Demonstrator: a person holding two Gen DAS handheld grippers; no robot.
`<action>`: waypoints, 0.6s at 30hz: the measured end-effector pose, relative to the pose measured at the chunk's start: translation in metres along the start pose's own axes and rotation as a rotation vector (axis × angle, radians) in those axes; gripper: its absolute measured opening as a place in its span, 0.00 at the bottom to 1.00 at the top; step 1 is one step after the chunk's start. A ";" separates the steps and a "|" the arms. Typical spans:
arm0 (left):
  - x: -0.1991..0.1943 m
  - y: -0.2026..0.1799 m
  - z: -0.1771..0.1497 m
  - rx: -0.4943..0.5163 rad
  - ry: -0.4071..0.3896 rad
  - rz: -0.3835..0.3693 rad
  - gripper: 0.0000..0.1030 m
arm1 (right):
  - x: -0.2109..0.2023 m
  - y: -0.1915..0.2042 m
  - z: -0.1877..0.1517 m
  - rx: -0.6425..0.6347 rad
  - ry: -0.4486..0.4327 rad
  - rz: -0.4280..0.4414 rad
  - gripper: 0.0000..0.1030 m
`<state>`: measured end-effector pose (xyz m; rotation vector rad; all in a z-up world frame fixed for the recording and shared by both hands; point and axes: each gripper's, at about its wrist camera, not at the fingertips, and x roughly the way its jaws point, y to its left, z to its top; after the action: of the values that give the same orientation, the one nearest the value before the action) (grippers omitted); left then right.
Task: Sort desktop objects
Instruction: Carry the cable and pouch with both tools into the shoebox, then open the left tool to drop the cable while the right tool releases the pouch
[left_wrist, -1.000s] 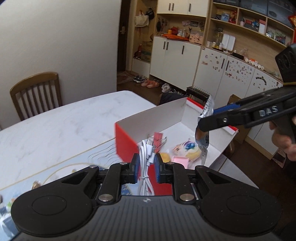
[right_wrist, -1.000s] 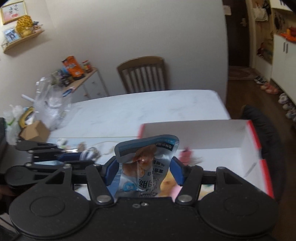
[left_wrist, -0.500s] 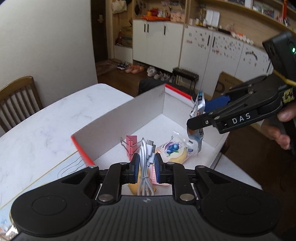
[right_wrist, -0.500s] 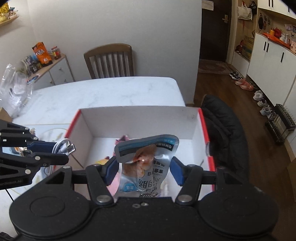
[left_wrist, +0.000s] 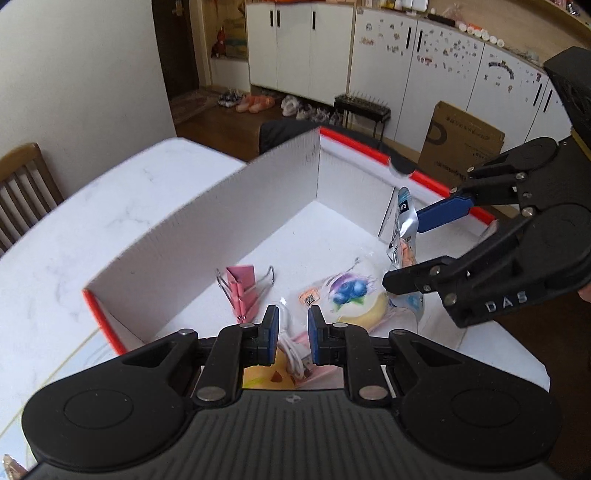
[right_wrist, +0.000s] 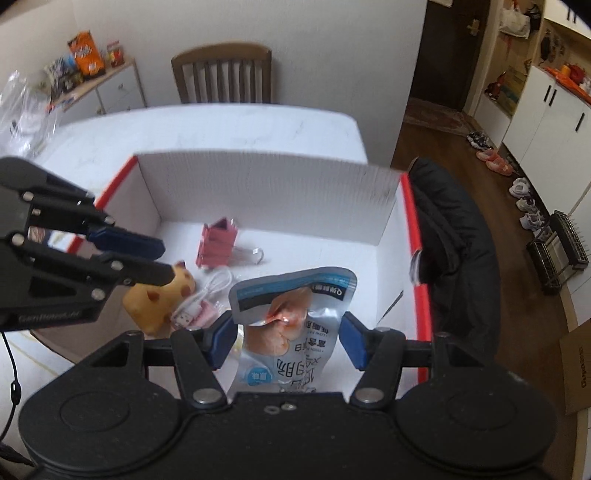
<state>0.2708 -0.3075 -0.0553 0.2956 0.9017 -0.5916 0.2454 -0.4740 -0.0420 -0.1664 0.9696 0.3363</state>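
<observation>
The left gripper (left_wrist: 291, 338) has just released the white cable (left_wrist: 293, 356) into the box (left_wrist: 221, 218). The right gripper (right_wrist: 288, 341), spread wider at three o'clock, is letting its snack pouch (right_wrist: 291, 325) go too.

I see a wooden chair (right_wrist: 221, 74) behind the white worktop (right_wrist: 229, 125), a dark jacket (right_wrist: 458, 236) draped beside it, shoes (left_wrist: 255, 103) along white cabinets (left_wrist: 299, 44), and a cardboard box (left_wrist: 461, 144).

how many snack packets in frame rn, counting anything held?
2. A silver-blue pouch sits between the right gripper fingers, above the box. A blueberry-print packet lies on the box floor beside the pink binder clip. More may be hidden.
</observation>
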 end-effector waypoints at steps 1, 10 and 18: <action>0.003 0.001 -0.001 -0.007 0.007 0.000 0.15 | 0.004 0.000 -0.001 -0.003 0.011 0.002 0.57; 0.003 0.010 -0.010 -0.054 0.022 -0.017 0.15 | 0.029 0.002 -0.004 -0.018 0.060 0.014 0.57; -0.010 0.009 -0.016 -0.078 0.005 -0.013 0.15 | 0.033 0.002 -0.005 -0.018 0.078 0.009 0.61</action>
<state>0.2605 -0.2892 -0.0570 0.2208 0.9298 -0.5665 0.2574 -0.4665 -0.0718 -0.1928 1.0450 0.3492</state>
